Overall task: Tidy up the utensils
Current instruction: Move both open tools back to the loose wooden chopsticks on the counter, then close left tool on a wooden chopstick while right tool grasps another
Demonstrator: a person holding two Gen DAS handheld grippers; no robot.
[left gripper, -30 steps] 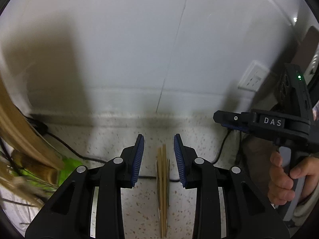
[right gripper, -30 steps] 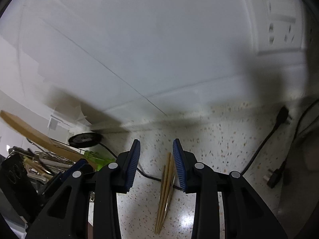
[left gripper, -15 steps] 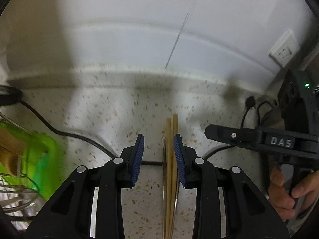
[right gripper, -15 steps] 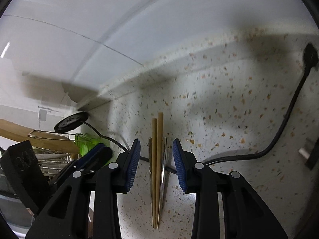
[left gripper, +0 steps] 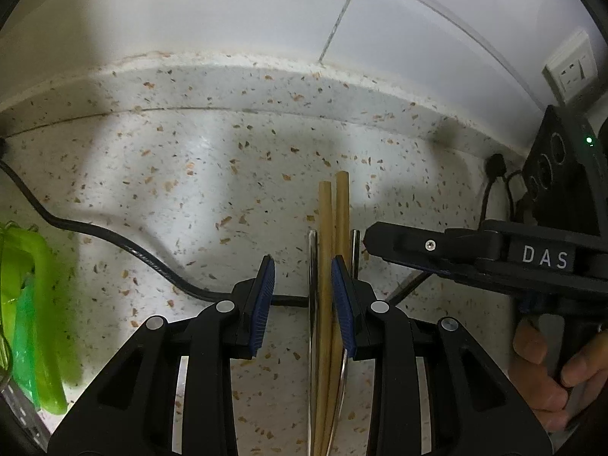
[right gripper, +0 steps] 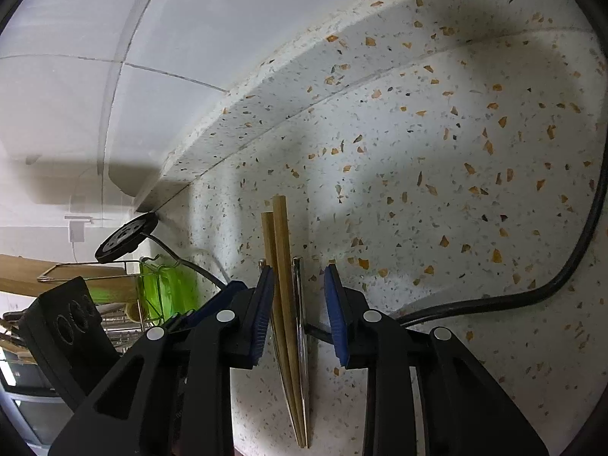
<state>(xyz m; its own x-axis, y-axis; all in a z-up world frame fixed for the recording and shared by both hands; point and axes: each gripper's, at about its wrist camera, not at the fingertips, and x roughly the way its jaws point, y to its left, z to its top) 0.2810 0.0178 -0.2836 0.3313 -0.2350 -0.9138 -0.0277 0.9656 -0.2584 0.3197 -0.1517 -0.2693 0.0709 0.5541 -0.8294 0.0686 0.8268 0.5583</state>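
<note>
Two wooden chopsticks (left gripper: 334, 250) and two metal utensil handles (left gripper: 312, 266) lie bundled together, partly above the speckled surface (left gripper: 190, 174) near the tiled wall. The left hand-held gripper (left gripper: 303, 285) stands at a narrow setting with the bundle between its pads: the right pad lies against the sticks, the left pad stands clear, so no full clamp is shown. The right hand-held gripper (right gripper: 298, 296) is closing around the same bundle (right gripper: 283, 285); its left pad (right gripper: 262, 304) touches the sticks, its right pad remains apart. Risk: the loose items may fan out or slip if one pad pushes before the other seats. A black cable (left gripper: 114, 239) runs under the bundle and may snag. The green holder (left gripper: 34, 304) at the left is the probable destination.
</note>
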